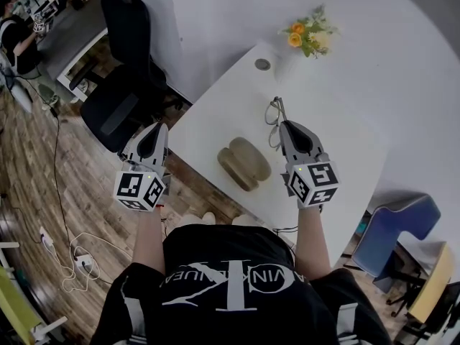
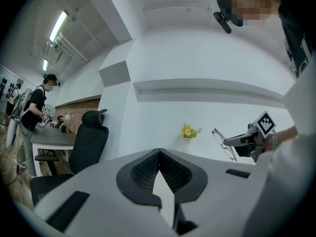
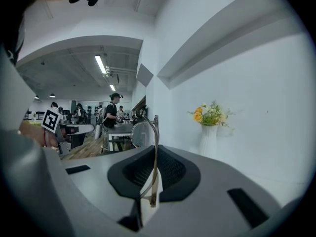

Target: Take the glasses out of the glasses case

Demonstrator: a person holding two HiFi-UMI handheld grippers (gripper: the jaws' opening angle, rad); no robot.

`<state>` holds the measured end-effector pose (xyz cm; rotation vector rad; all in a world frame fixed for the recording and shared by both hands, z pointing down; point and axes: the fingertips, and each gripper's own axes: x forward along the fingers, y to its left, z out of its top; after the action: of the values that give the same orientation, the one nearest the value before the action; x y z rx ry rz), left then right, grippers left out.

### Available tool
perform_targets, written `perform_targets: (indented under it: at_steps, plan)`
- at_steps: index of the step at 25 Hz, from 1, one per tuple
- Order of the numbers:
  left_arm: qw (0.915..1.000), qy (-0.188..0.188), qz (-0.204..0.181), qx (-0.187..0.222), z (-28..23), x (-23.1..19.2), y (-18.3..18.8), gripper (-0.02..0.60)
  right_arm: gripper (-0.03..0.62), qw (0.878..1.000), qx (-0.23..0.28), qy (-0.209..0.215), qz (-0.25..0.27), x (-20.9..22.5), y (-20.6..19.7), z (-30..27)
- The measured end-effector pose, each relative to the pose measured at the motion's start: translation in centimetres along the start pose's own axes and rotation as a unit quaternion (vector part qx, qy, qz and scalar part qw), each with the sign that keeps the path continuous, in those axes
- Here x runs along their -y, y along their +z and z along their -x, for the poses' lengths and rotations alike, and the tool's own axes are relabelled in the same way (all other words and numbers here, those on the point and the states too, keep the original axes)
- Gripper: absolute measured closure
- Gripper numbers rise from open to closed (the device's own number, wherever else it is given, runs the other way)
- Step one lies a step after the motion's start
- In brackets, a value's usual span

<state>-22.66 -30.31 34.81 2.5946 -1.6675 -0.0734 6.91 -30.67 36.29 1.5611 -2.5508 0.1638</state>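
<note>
Most of the task looks done: on the white tabletop (image 1: 338, 128) the glasses case (image 1: 244, 162) lies open and seemingly empty. The left gripper (image 1: 162, 126) hangs off the edge, jaws together on nothing. The right gripper (image 1: 282, 124), jaws clenched on a temple, holds the glasses (image 1: 272, 113) above the tabletop beyond the case; only setting them down may remain.

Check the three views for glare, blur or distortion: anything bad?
Head view: even light, soft shadows, case sharp, and the fisheye bows the table edges. Left gripper view: black vignette corners and a blown-out ceiling lamp. Right gripper view: same vignette, glasses and flowers sharp, no glare.
</note>
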Motion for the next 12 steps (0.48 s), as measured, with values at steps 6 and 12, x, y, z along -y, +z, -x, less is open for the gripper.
perform_targets:
  at_steps: [6, 12]
  plan:
    - [1.0, -0.001, -0.001, -0.001, -0.12, 0.24, 0.03, 0.568, 0.56, 1.0, 0.004, -0.003, -0.002, 0.47, 0.24, 0.07]
    - [1.0, 0.004, 0.0, -0.008, 0.06, 0.06, -0.54, 0.568, 0.56, 1.0, 0.001, -0.001, -0.005, 0.65, -0.05, -0.15]
